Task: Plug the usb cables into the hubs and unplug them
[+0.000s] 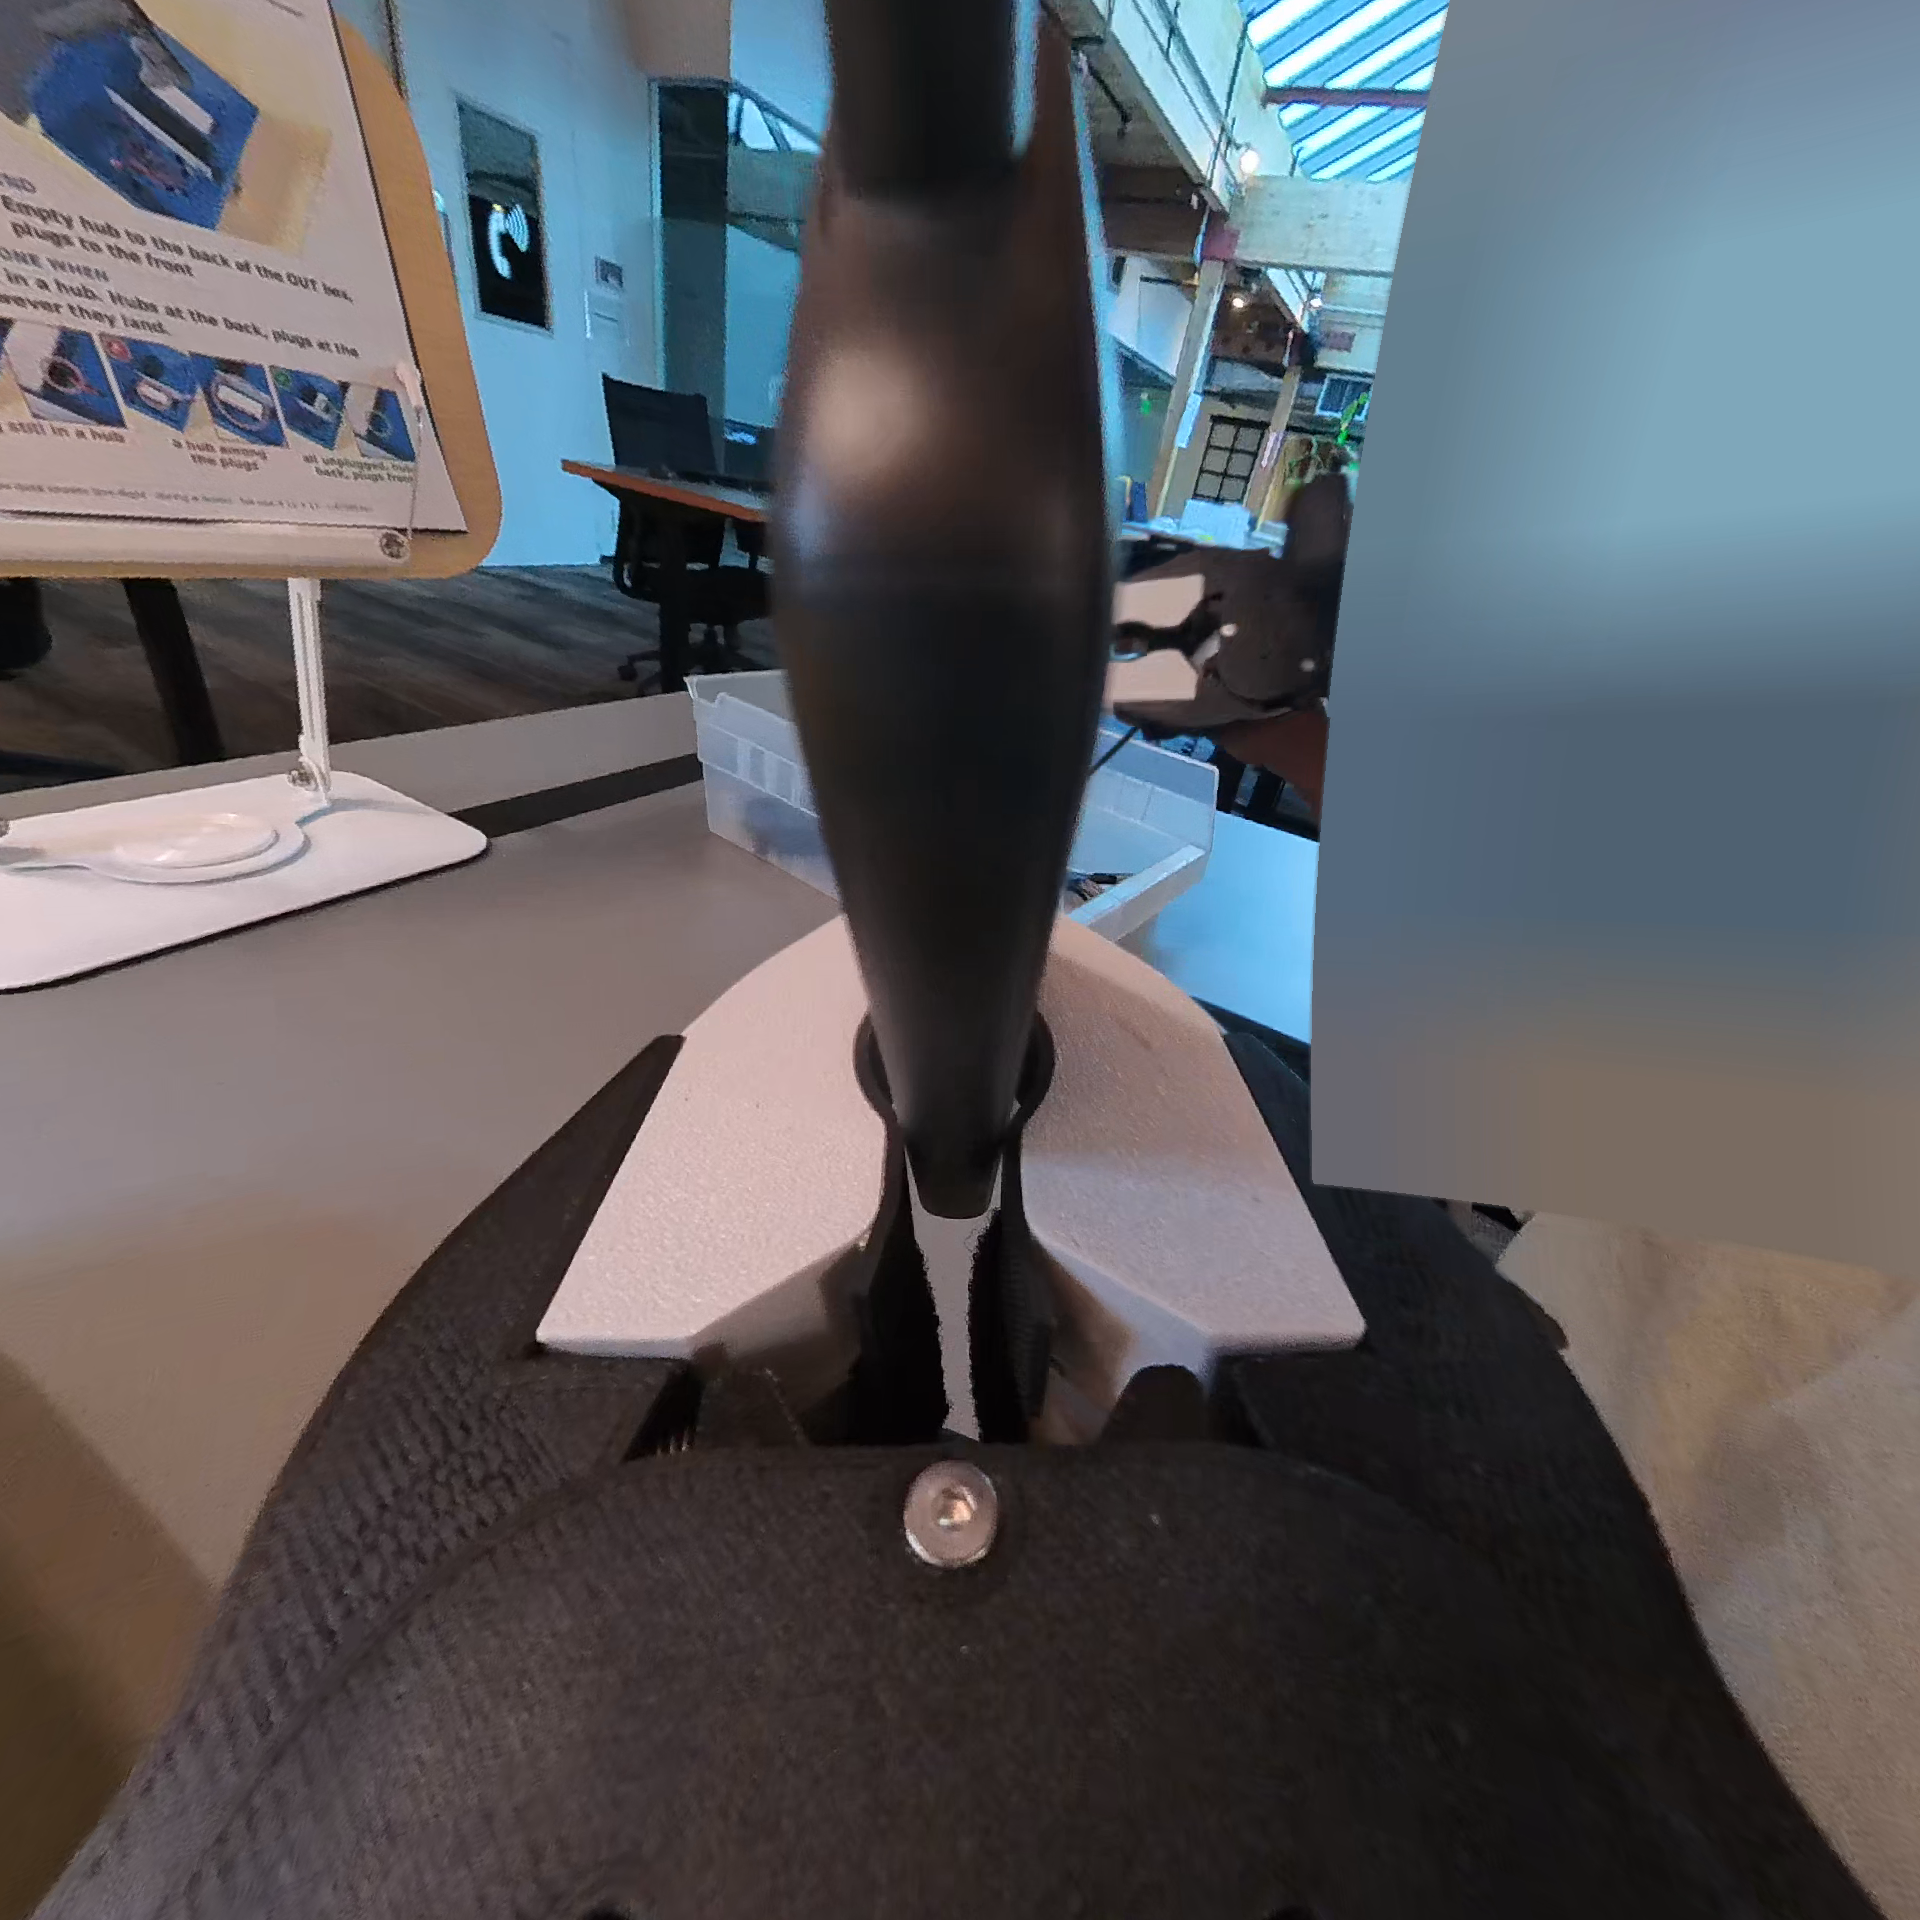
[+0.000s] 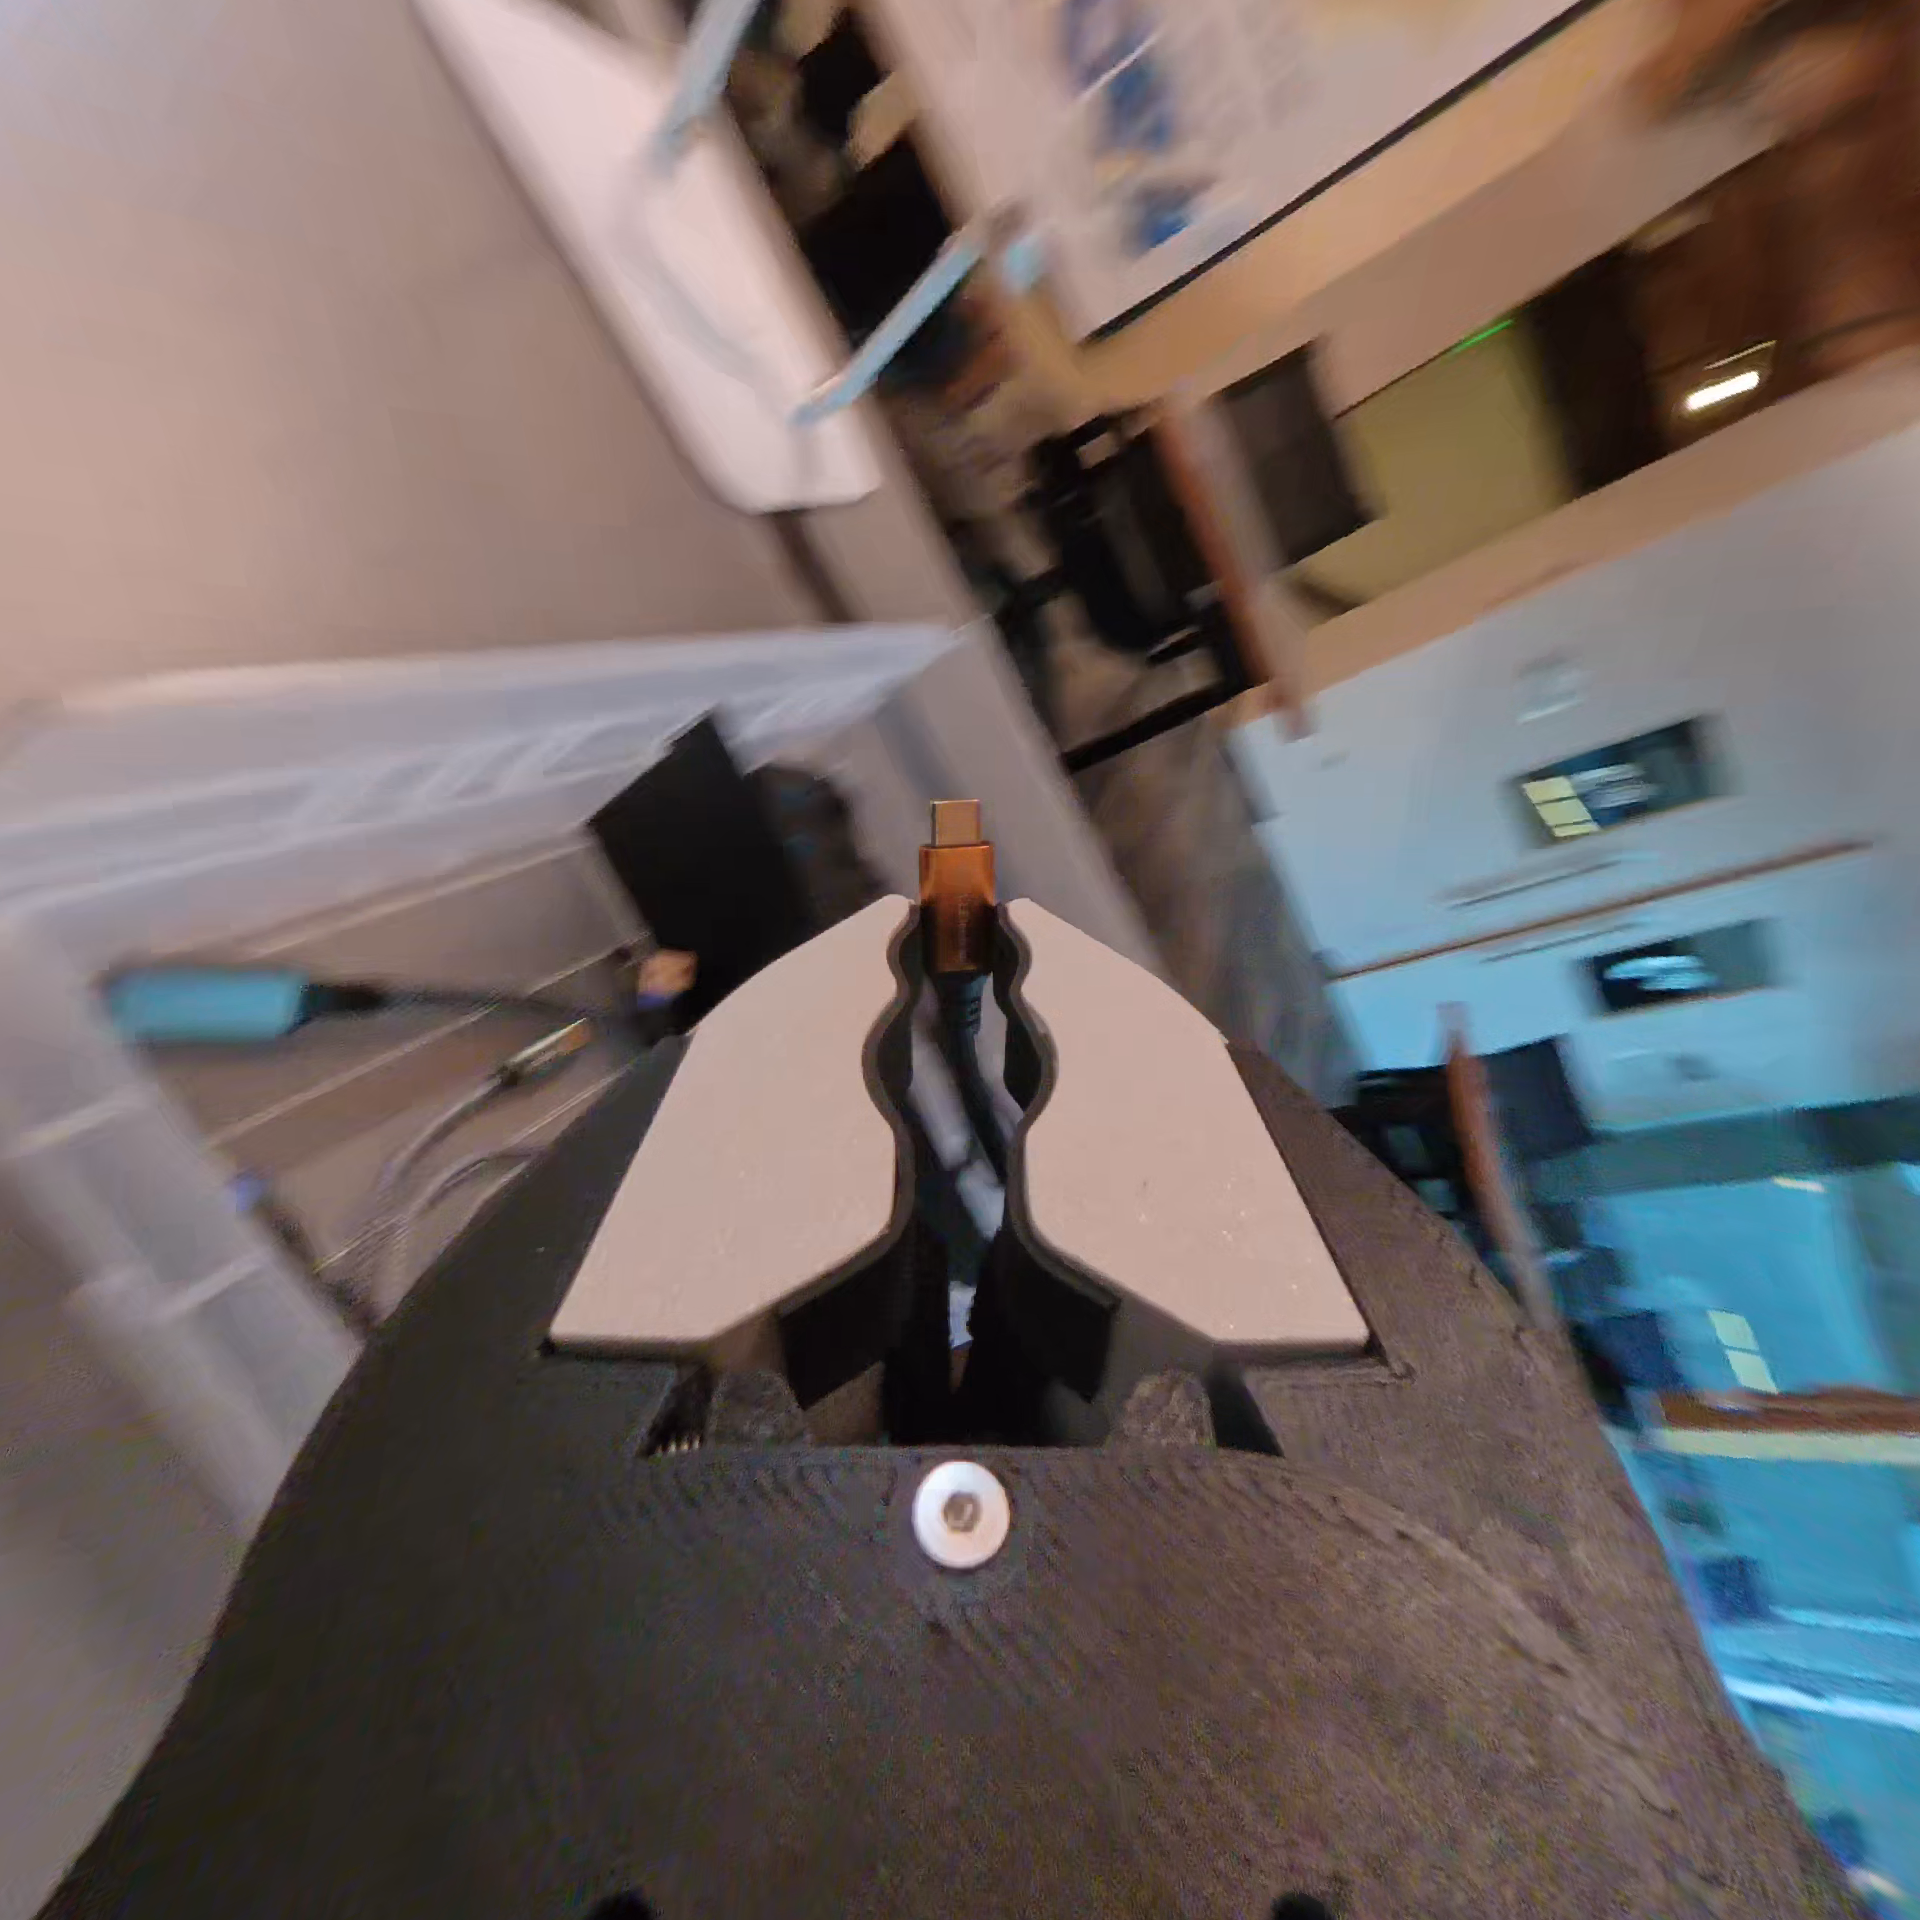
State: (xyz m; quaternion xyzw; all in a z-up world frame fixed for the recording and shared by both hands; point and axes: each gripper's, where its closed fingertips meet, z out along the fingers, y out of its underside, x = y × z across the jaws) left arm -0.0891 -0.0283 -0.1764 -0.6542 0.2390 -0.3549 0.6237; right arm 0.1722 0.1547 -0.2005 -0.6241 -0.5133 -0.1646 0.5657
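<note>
In the left wrist view my left gripper [image 1: 951, 1049] is shut on a smooth black elongated body, apparently a hub [image 1: 935, 520]. It stands up between the white fingers [image 1: 727, 1174] and fills the middle of the view, close and blurred. In the right wrist view my right gripper [image 2: 956, 920] is shut on a USB cable by its copper-coloured plug [image 2: 958, 883]. The metal tip sticks out past the fingertips. The black cable [image 2: 971, 1081] runs back between the fingers. The right view is tilted and motion-blurred.
A grey table [image 1: 312, 1039] carries an instruction sheet [image 1: 208, 260] on a white stand [image 1: 208, 873] at the left and a clear plastic bin [image 1: 748, 748] behind the hub. In the right view a blurred pale bin [image 2: 416, 707] and a bluish device [image 2: 208, 1003] lie at the left.
</note>
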